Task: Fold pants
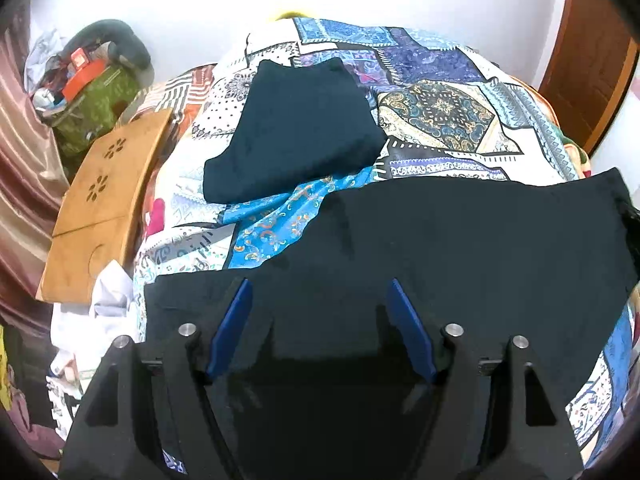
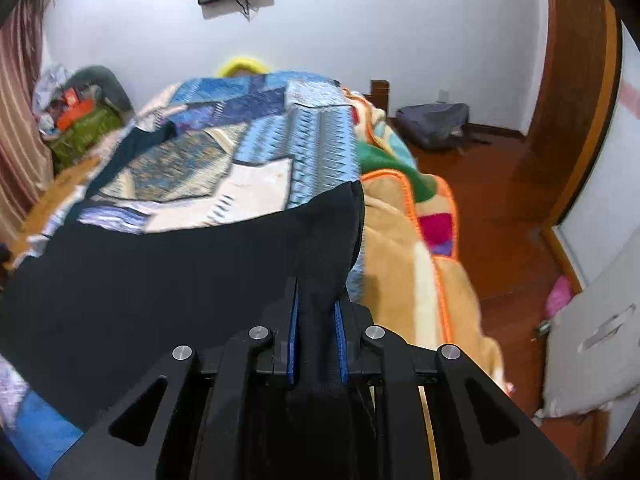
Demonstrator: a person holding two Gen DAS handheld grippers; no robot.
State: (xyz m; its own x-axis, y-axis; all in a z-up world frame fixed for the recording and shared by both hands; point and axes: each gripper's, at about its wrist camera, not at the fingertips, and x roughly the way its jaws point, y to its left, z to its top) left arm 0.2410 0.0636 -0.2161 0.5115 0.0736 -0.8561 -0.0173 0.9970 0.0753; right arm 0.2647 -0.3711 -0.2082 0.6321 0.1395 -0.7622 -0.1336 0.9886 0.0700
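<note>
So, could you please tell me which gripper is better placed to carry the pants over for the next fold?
Right. The right gripper is already shut on the black pants at their edge, while the left gripper hovers over them with its jaws open, holding nothing.

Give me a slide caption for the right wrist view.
Right gripper shut on the black pants' edge at the side of the patchwork bedspread.

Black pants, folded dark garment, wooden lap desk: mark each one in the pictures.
black pants (image 1: 460,240), left wrist view, on the flat middle of the cloth.
folded dark garment (image 1: 300,128), left wrist view, on its top face.
wooden lap desk (image 1: 108,184), left wrist view, on its board near the cut-out flowers.
</note>
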